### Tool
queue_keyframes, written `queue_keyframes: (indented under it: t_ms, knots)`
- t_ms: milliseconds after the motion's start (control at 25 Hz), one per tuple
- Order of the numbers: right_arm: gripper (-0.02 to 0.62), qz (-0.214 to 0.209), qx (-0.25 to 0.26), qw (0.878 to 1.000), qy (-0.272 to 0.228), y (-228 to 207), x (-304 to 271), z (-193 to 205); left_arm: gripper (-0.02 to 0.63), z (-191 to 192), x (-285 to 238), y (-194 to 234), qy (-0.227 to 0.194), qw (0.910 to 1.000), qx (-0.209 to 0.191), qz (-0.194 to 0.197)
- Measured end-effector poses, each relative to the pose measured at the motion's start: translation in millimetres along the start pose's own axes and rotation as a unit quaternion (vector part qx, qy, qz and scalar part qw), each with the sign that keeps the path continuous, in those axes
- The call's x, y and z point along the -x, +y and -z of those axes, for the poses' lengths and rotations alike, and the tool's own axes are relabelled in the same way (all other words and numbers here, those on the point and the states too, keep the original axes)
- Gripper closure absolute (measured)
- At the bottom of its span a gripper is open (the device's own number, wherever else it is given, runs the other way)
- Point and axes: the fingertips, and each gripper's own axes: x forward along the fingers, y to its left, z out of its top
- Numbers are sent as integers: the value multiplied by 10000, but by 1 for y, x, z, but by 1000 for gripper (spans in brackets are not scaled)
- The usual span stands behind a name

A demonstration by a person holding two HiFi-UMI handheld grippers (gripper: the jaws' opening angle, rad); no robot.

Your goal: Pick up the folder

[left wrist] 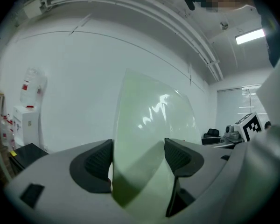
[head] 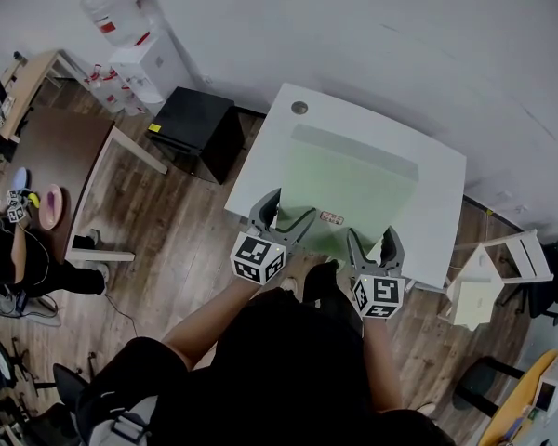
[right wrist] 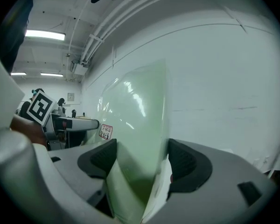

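A translucent green folder is held over the white table, with its near edge at both grippers. My left gripper grips the near left corner and my right gripper the near right corner. In the left gripper view the folder rises bowed between the dark pads of the gripper, against the white wall. In the right gripper view it stands the same way in that gripper. A small label sits near its lower edge.
A black cabinet and a water dispenser stand left of the table. A wooden desk is farther left. A white stool stands at the right. The wall runs close behind the table.
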Motion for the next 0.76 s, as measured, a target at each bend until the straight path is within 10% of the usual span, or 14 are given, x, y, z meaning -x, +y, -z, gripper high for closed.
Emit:
queue_keyframes:
  t_ms: [760]
  knots:
    - [259,434,10,9990,139,-17,21,12,267,10,-12,-24,78,9993,-128,331]
